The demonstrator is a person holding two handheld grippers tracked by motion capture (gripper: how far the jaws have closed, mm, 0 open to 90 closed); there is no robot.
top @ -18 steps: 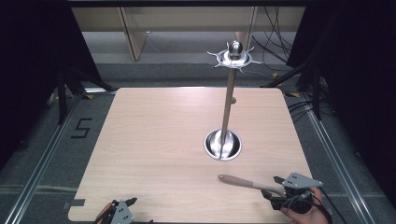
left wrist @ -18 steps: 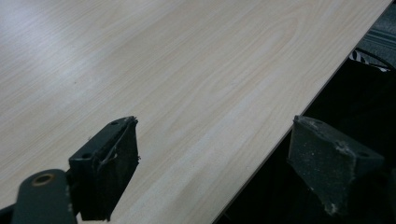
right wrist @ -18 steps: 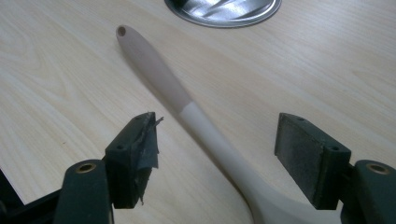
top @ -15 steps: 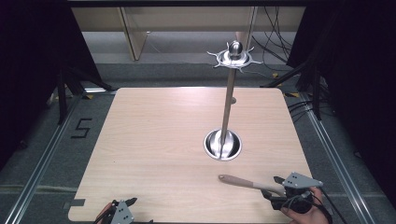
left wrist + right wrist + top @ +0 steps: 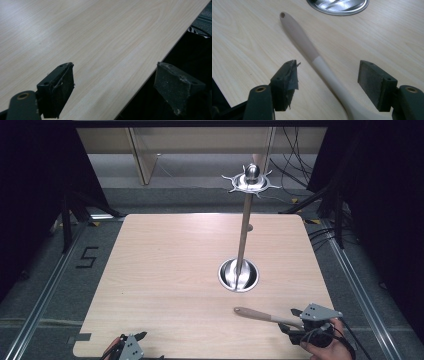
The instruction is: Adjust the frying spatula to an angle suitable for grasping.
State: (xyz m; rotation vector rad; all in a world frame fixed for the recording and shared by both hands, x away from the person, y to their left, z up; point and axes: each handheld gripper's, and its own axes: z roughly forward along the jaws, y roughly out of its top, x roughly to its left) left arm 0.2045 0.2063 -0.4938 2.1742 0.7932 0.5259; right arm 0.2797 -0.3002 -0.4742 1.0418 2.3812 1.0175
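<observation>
The right gripper (image 5: 327, 75) hovers over the near right part of the pale wooden table (image 5: 165, 270), jaws spread wide and gripping nothing. Between them lies a two-tone wooden spoon (image 5: 312, 52), flat on the table, touching neither pad, its handle end with a small hole pointing toward the round steel base (image 5: 338, 5) of the tall utensil stand (image 5: 245, 232).

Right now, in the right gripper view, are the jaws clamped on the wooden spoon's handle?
No, the right gripper stands open, its pads well clear on either side of the wooden spoon lying flat on the table.
</observation>
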